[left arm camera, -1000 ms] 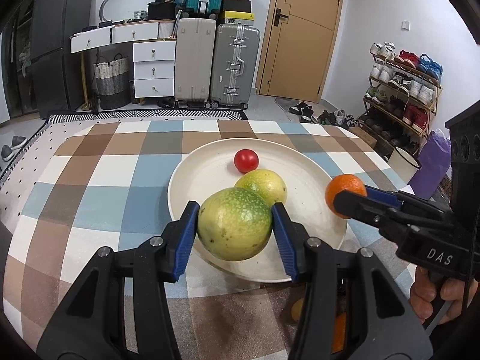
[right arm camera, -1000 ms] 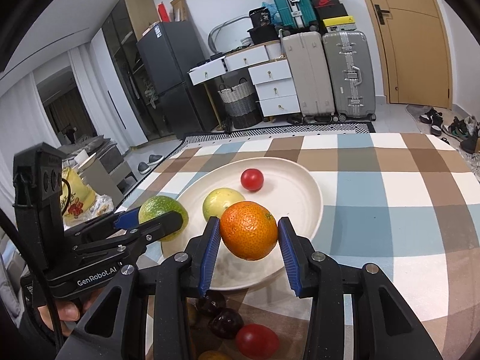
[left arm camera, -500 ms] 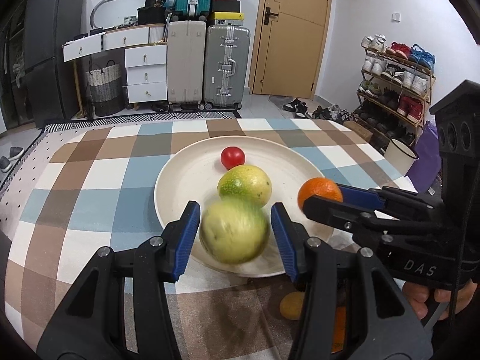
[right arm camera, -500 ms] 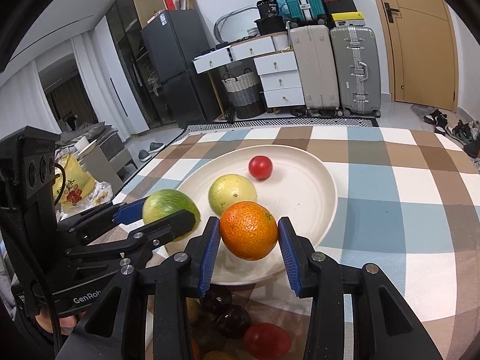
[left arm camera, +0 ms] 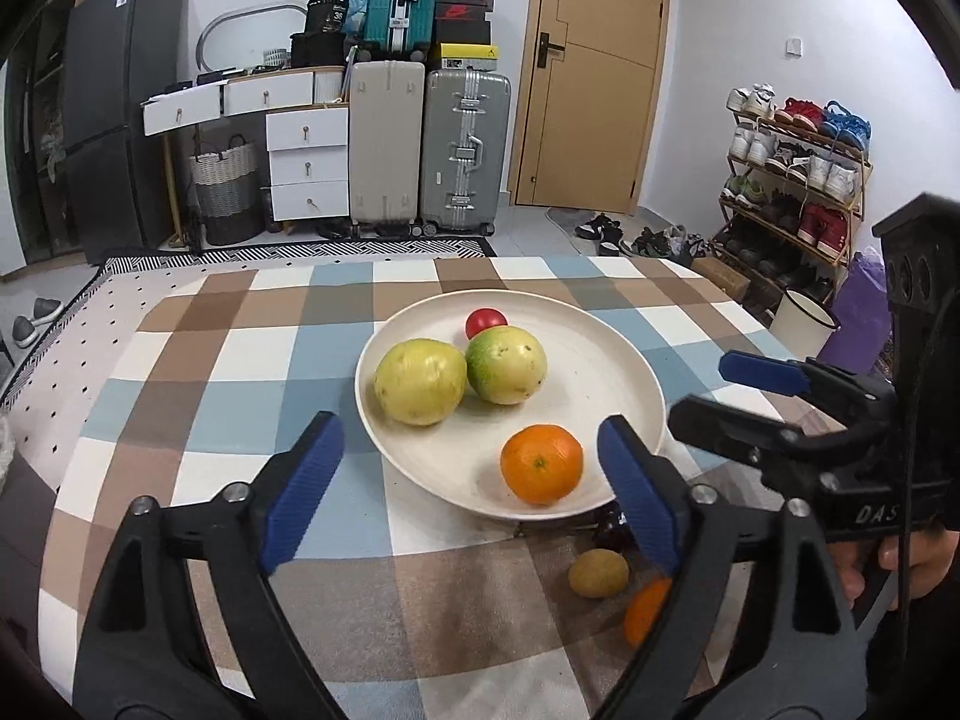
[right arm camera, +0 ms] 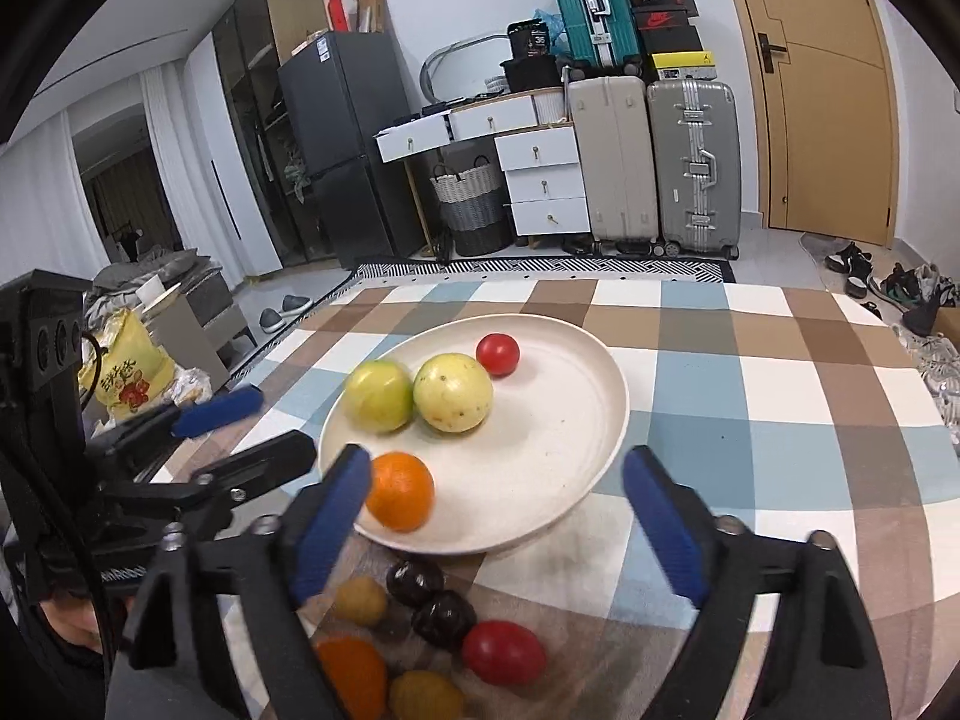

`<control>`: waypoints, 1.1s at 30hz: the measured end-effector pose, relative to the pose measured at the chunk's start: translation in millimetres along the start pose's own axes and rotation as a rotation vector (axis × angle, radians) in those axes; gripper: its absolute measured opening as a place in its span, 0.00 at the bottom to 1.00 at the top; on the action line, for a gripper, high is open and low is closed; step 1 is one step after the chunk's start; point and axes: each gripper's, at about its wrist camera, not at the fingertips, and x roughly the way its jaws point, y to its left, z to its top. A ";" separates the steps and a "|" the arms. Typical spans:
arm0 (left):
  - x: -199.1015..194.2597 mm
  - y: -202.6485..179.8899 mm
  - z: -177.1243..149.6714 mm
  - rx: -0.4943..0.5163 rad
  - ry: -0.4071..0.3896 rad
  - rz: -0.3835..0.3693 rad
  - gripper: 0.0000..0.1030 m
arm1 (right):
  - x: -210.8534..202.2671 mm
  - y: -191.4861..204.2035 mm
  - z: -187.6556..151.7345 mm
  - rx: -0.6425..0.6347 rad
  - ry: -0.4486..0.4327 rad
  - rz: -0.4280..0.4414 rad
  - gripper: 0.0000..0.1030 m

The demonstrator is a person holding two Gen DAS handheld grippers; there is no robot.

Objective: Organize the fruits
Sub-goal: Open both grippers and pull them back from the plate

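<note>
Lettering "DAS" marks the right gripper (left arm camera: 762, 396), "nRobot" the left gripper (right arm camera: 240, 426); both jaws opening wide, nothing between.

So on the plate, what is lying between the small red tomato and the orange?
In the right wrist view, only bare plate lies between the tomato and the orange; the two green-yellow fruits sit just left of that line.

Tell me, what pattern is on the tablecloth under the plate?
The tablecloth is checked in blue, brown and white squares, clearest in the right wrist view.
</note>
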 end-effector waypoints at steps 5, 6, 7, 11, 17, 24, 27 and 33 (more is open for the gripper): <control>-15.3 2.8 1.2 -0.026 -0.001 -0.002 0.99 | -14.1 1.9 -6.6 -0.034 0.015 -0.005 0.99; -20.1 2.3 1.9 -0.030 -0.014 0.002 0.99 | -16.0 2.2 -6.4 -0.039 0.018 -0.005 0.99; -25.1 1.5 1.9 -0.030 -0.024 0.005 0.99 | -18.9 2.3 -6.5 -0.043 0.015 -0.004 0.99; -39.4 -3.0 -1.9 -0.016 -0.023 0.009 0.99 | -28.3 -0.7 -9.0 -0.039 0.023 0.003 0.99; -49.5 -10.3 -15.3 -0.008 0.000 -0.008 0.99 | -42.7 4.9 -18.2 -0.101 0.054 0.003 0.99; -59.4 -28.5 -28.2 0.024 0.009 -0.030 0.99 | -53.4 4.6 -29.0 -0.110 0.076 0.032 0.99; -56.8 -35.6 -31.2 0.050 0.023 -0.046 0.99 | -55.5 5.4 -30.8 -0.128 0.082 0.042 0.99; -51.0 -49.0 -36.1 0.098 0.054 -0.063 0.99 | -49.5 3.4 -36.3 -0.146 0.127 0.034 0.99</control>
